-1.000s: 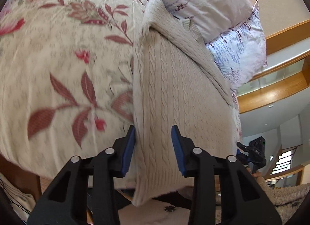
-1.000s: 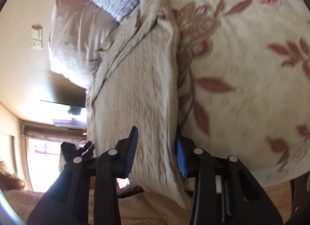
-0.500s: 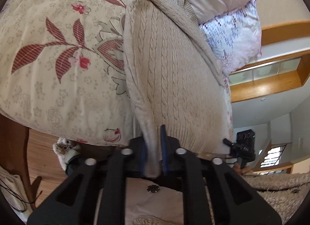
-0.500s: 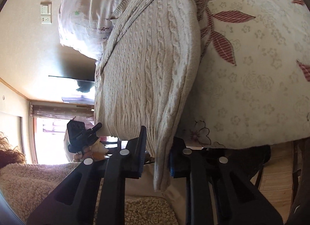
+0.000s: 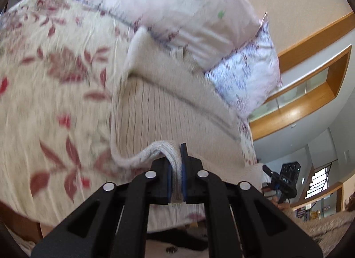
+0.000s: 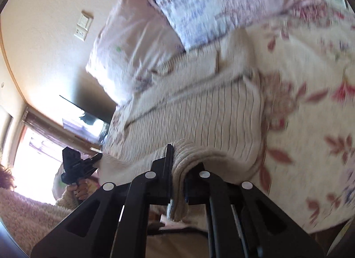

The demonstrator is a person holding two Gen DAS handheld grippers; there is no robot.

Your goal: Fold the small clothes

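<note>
A cream cable-knit sweater (image 5: pixel 168 111) lies on a floral bedspread (image 5: pixel 44 93), its top end against the pillows. My left gripper (image 5: pixel 176 169) is shut on the sweater's near hem at one corner and lifts it off the bed. My right gripper (image 6: pixel 178 169) is shut on the hem at the other corner; the sweater (image 6: pixel 210 111) curls up over its jaws. Each gripper shows small in the other's view, the right one (image 5: pixel 281 180) and the left one (image 6: pixel 77 164), both at the hem's ends.
Two pillows, one pale pink (image 5: pixel 177 11) and one with blue print (image 5: pixel 246 73), lean at the head of the bed. A wooden shelf (image 5: pixel 310 93) runs along the wall. A wall switch (image 6: pixel 83 25) and a bright window (image 6: pixel 35 158) are on the right gripper's side.
Both grippers closed on the sweater's near hem, then lifted and carried it forward toward the pillows, so the hem now curls over the sweater's body.
</note>
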